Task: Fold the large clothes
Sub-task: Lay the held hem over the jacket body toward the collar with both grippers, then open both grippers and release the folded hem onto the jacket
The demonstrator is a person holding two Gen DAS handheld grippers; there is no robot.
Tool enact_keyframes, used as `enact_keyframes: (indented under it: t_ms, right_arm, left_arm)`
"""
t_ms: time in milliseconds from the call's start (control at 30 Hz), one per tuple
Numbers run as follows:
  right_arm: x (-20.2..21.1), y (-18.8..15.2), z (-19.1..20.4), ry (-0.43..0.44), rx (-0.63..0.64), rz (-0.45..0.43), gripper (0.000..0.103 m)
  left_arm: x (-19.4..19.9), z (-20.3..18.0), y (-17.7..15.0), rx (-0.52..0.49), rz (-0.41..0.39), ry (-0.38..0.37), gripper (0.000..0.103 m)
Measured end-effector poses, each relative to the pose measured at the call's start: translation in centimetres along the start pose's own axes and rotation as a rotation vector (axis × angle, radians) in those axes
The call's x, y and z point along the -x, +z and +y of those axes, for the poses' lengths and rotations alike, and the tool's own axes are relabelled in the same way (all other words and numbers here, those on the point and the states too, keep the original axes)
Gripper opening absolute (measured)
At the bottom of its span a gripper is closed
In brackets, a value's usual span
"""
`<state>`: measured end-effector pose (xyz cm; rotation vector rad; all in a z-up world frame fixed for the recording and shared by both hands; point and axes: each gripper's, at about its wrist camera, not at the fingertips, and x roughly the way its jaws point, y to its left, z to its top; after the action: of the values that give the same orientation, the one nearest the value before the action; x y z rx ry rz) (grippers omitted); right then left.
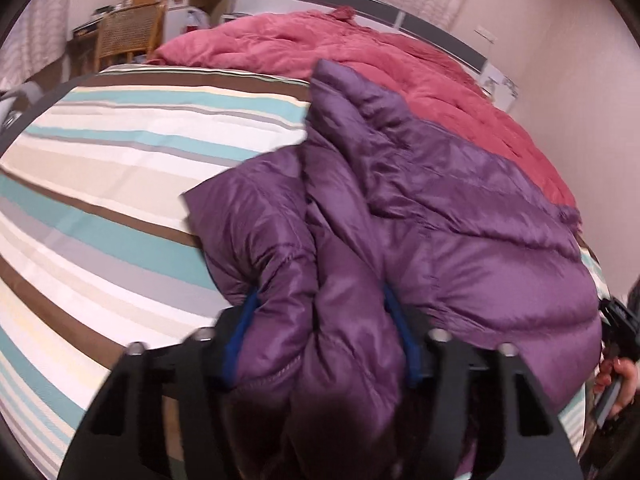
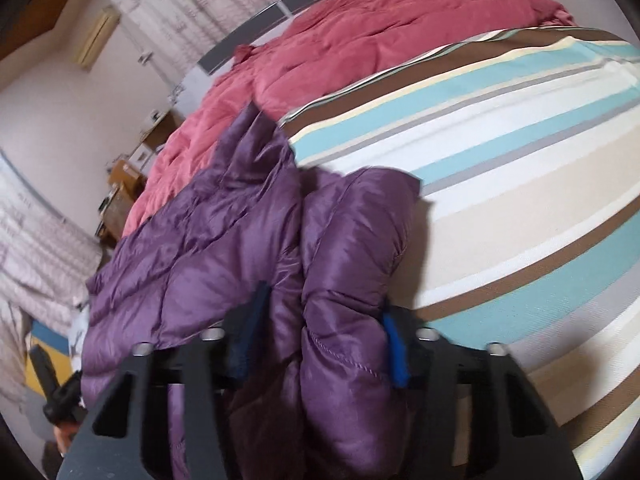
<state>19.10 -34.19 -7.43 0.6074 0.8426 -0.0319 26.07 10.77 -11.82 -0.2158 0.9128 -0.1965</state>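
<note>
A purple quilted down jacket (image 1: 460, 232) lies bunched on a striped bed sheet (image 1: 120, 184). In the left wrist view a thick fold of it fills the gap between the blue pads (image 1: 244, 320), and my left gripper (image 1: 320, 308) is shut on that fold. The right wrist view shows the same jacket (image 2: 192, 240) with another puffy fold squeezed in my right gripper (image 2: 324, 312), which is shut on it between its blue pads (image 2: 394, 344). A sleeve end (image 2: 372, 208) sticks out over the sheet (image 2: 520, 200). The fingertips are partly buried in fabric.
A crumpled pink duvet (image 1: 360, 56) covers the far part of the bed by the dark headboard (image 1: 400, 12). A wicker chair (image 1: 128, 32) and a cluttered desk stand beyond the bed. A person's hand (image 1: 616, 372) holds the other gripper at the right edge.
</note>
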Motion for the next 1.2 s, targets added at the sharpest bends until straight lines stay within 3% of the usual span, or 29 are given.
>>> enact_keyframes:
  t_ms: [133,600,667,733,767,833,867,1000,1067,1200]
  right_arm:
    - [0.8,-0.5,0.4,0.013,0.016,0.021,0.027]
    - [8.4,-4.9,-3.8,0.077,-0.019,0.050,0.026]
    - [9.1,-5.5,-4.1,0.074,-0.012,0.047,0.027]
    - [9.8,-5.8,-4.1,0.059,-0.007,0.035,0.038]
    - [10.2,-5.7,-4.0,0.043,0.001,0.026,0.042]
    - [10.9,-5.3,-3.7,0.007,0.017,-0.001,0.060]
    - [11.7,-4.8,-3.4,-0.014,0.032,-0.034,0.063]
    - [13.6,-3.1,-1.2,-0.067,0.120,-0.127,0.064]
    - [13.1,-2.1,0.5,-0.051,0.160,-0.117,0.064]
    - [9.3,-0.3,3.4,-0.098,0.236,-0.077,0.064]
  left_arm:
    - [1.0,-0.9,-1.0,-0.026,0.018,-0.042,0.033]
    - [6.7,-3.2,-7.7,-0.128,0.046,-0.130,0.034]
    - [7.4,-3.3,-8.1,-0.135,0.036,-0.111,0.039]
    - [7.8,-3.3,-7.8,-0.133,0.024,-0.090,0.050]
    - [8.3,-3.2,-7.6,-0.123,0.012,-0.084,0.051]
    - [9.3,-3.0,-7.1,-0.100,-0.015,-0.076,0.055]
    - [10.1,-3.0,-6.7,-0.088,-0.041,-0.066,0.058]
    - [12.1,-3.9,-4.4,-0.087,-0.129,-0.059,0.078]
    - [11.4,-5.3,-2.7,-0.133,-0.139,-0.041,0.080]
    - [8.0,-6.6,0.0,-0.139,-0.119,0.010,0.079]
